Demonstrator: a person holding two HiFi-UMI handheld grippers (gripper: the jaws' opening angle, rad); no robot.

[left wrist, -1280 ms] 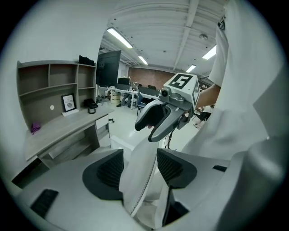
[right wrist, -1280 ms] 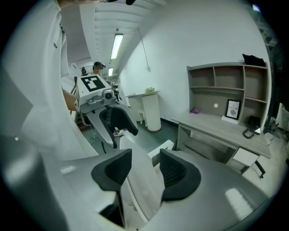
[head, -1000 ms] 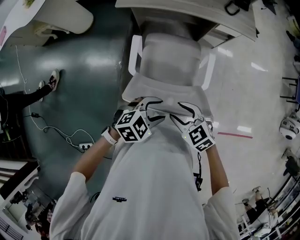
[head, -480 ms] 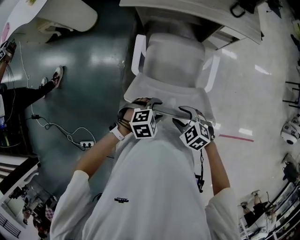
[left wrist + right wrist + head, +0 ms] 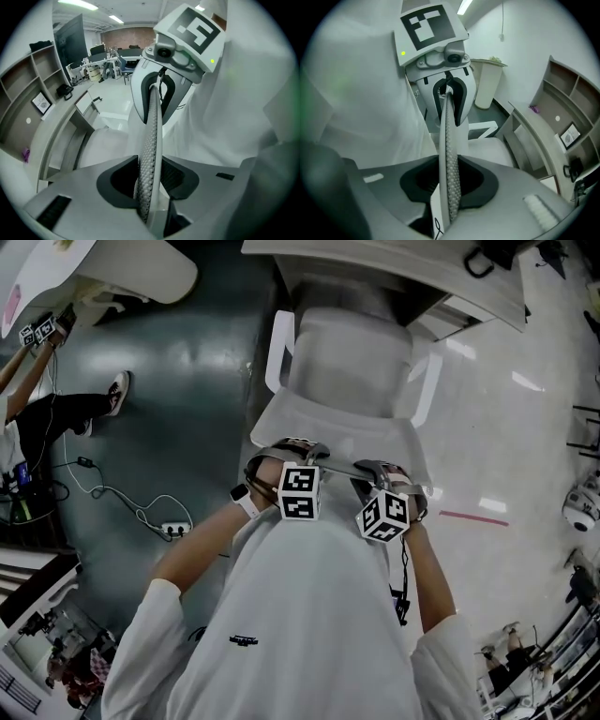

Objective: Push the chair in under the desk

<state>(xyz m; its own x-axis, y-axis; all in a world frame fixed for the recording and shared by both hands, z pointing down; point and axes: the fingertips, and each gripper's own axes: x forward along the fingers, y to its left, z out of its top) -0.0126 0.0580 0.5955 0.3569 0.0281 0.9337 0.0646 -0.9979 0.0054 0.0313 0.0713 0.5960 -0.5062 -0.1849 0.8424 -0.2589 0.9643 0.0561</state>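
desk (image 5: pixel 375 261): cut off at top | chair (image 5: pixel 347 362): legs hidden under seat

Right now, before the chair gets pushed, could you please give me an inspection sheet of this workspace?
Surface: floor, dark green at left, pale and glossy at right.
Job's things: chair faces the desk.
Clutter: nothing seen.
Grippers: left gripper and right gripper have just been closing, each shut on the top edge of the chair back.
Cables: cable running to a power strip on the floor, left of the chair.
Surroundings: another person's leg at left; pink floor line at right.
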